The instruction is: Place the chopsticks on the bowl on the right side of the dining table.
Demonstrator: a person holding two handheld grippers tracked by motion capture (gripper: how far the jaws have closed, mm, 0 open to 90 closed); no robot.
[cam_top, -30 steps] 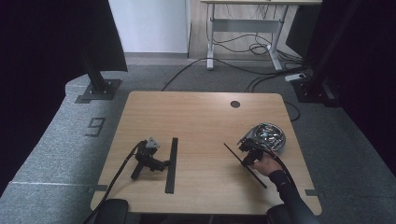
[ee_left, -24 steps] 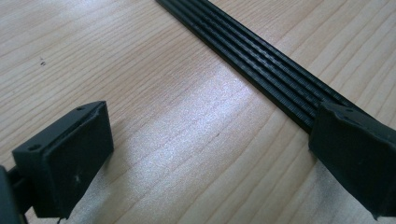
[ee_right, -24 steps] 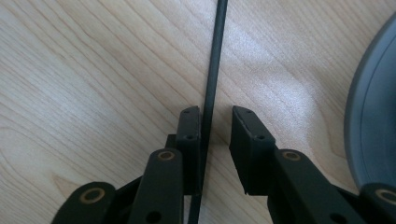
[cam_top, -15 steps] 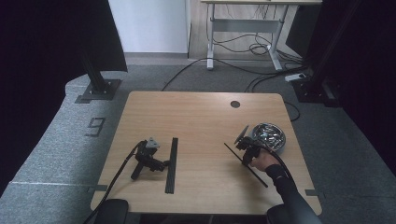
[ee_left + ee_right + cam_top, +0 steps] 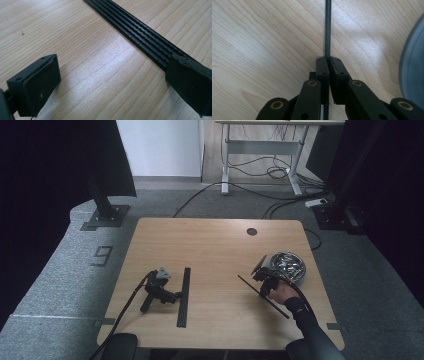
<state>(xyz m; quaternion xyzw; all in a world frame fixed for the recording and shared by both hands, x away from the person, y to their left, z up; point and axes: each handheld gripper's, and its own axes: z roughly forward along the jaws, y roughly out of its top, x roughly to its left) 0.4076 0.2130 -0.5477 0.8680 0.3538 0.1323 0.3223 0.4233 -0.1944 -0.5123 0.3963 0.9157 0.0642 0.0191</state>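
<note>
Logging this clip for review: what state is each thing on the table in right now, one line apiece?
Right hand-held gripper: shut on the thin black rod, jaws having just closed.
Thin black rod: clamped between the jaws, low over the table.
Left hand-held gripper: open, lying on the wooden table, unheld.
Wide black ribbed strip: flat on the table, one jaw over its end.
Round metal bowl: upright.

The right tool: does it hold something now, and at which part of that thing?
The right tool is shut on a thin black strip, gripping it partway along its length, not at an end.
</note>
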